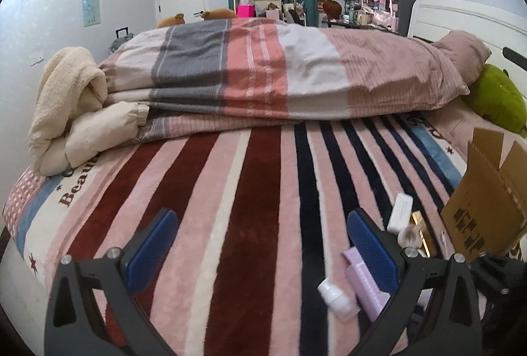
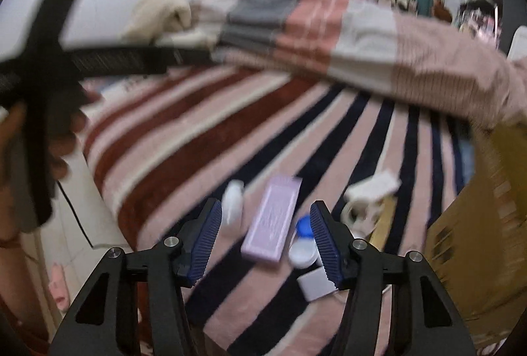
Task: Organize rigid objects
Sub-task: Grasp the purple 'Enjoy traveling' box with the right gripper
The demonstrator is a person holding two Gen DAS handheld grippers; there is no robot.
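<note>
Small rigid items lie on the striped blanket [image 1: 250, 207] near a cardboard box [image 1: 484, 201]. In the right wrist view I see a lilac box [image 2: 271, 219], a white bottle [image 2: 232, 201], a blue and white lens case [image 2: 303, 240], a small white box [image 2: 314, 283] and a white block [image 2: 374, 186]. My right gripper [image 2: 263, 240] is open above the lilac box, holding nothing. My left gripper [image 1: 263, 249] is open and empty over the blanket, with the lilac box [image 1: 362, 283], white bottle [image 1: 337, 295] and white block [image 1: 400, 212] by its right finger.
A folded striped duvet [image 1: 263, 75] lies across the bed behind the blanket. A cream coat [image 1: 69, 102] sits at its left end, a green plush [image 1: 497, 99] at the right by the headboard. The bed's left edge drops to the floor. The cardboard box [image 2: 477, 224] fills the right.
</note>
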